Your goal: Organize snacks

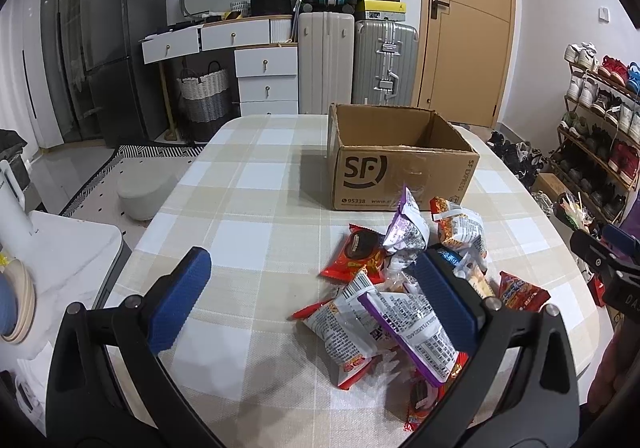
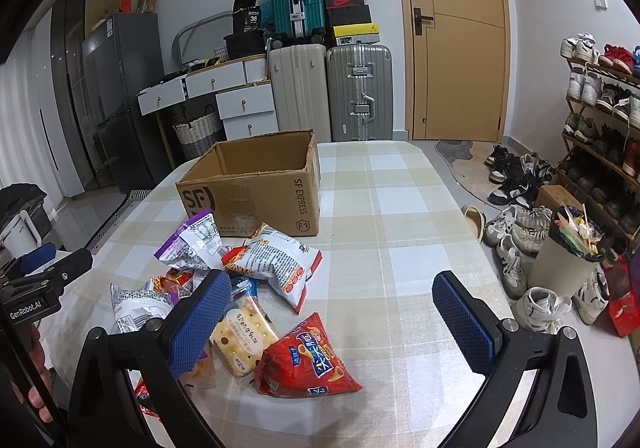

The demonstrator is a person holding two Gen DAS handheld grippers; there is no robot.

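A pile of snack packets [image 1: 404,288] lies on the checked tablecloth [image 1: 256,215] in front of an open, empty cardboard SF box [image 1: 396,171]. My left gripper [image 1: 310,296] is open and empty, low over the table; its right finger sits over the pile's left side. In the right wrist view the box [image 2: 256,191] stands behind the pile, with a purple packet [image 2: 192,240], a cracker packet [image 2: 244,332] and a red chip bag [image 2: 304,360]. My right gripper [image 2: 332,324] is open and empty just above the red bag and crackers.
The table's right edge [image 2: 472,248] drops to a floor with shoes [image 2: 516,232], a full bin [image 2: 568,252] and a shoe rack [image 2: 600,107]. A white side table [image 1: 60,248] stands to the left. Suitcases [image 1: 356,63] and drawers [image 1: 264,75] are behind.
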